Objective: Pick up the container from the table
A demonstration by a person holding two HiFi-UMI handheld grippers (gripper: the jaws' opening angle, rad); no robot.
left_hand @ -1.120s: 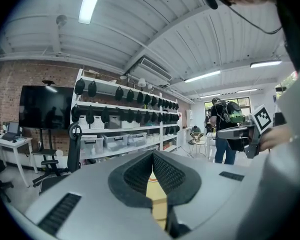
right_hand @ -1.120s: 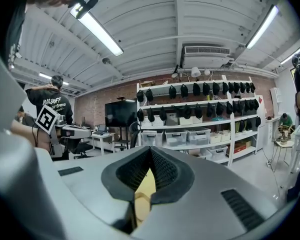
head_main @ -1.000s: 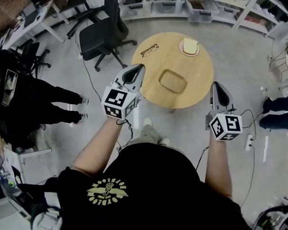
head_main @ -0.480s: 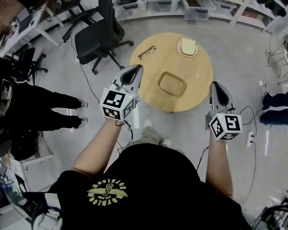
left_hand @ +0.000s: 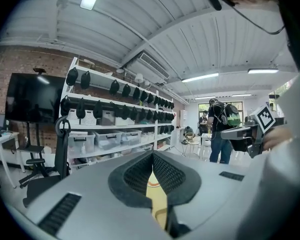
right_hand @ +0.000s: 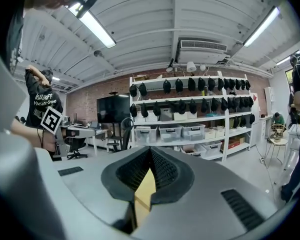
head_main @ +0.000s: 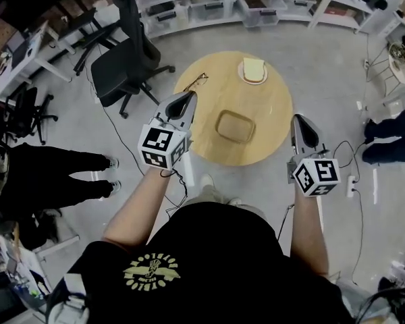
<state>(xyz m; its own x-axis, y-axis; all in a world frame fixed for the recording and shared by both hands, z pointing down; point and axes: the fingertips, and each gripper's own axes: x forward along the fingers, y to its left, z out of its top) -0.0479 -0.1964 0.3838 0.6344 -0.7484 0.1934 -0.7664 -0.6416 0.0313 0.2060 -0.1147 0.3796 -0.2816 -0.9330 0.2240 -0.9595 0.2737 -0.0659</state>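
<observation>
Jaws on both grippers are pressed together at the tips, and nothing is pinched between them. The left gripper (head_main: 190,94), a grey two-jaw tool carrying a cube with square markers, is held over the left edge of the round, light wooden table (head_main: 209,147), its tips pointing toward the far side. In its own view the left gripper (left_hand: 152,156) is seen with its dark ribbed pads (left_hand: 165,173) meeting at the tips, and a strip of pale wood shows in the gap below them. The right gripper (head_main: 298,119), of the same build, is held just off the table's right edge, clear of the wood. In its own view the closed tips of the right gripper (right_hand: 150,151) are aimed level toward the white shelving with clear storage bins (right_hand: 182,131).

The shallow tan rectangular container with rounded corners (head_main: 235,126) is set near the middle of the table, a little toward the near edge, between the two grippers and touched by neither. A white plate bearing a pale slice of bread (head_main: 253,71) is placed at the far edge. A pair of thin-rimmed glasses (head_main: 196,81) is laid at the far-left edge, near the left gripper's tips. A black wheeled office chair (head_main: 125,66) is parked on the grey floor beyond the table's left side.
</observation>
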